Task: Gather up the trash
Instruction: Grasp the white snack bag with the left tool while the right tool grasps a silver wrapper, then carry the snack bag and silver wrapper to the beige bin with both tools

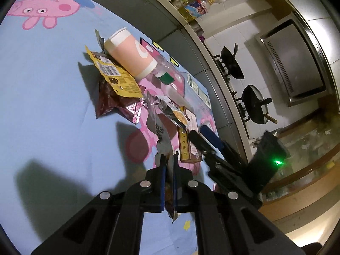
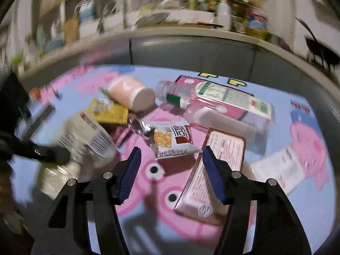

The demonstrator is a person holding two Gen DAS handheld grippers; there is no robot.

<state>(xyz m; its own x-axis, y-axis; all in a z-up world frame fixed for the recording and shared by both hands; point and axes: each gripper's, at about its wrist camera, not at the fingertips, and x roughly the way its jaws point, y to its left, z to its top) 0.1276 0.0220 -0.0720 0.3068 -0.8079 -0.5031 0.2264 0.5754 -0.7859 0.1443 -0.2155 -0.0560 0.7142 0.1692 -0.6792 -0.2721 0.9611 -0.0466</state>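
My left gripper [image 1: 169, 159] is shut on a silvery snack wrapper [image 1: 162, 133] that sticks up out of its jaws; the right wrist view shows that wrapper [image 2: 85, 136] as whitish with a barcode, lifted at the left. My right gripper [image 2: 172, 150] is open above the table, nothing pressed between its blue pads [image 2: 130, 170]. Just beyond its tips lies a white and orange snack packet [image 2: 172, 140], with a red-brown carton [image 2: 212, 170] under its right finger. A pink paper cup [image 1: 131, 55], a clear bottle [image 2: 214, 106], a yellow wrapper [image 1: 119, 78] and a maroon wrapper [image 1: 114, 104] lie in a heap.
A light-blue tablecloth [image 1: 42, 116] with pink cartoon pigs covers the table. Behind the table runs a kitchen counter [image 2: 191, 31] crowded with bottles and jars. A stove with two dark pans [image 1: 255, 104] and a range hood [image 1: 295, 63] stand to the right.
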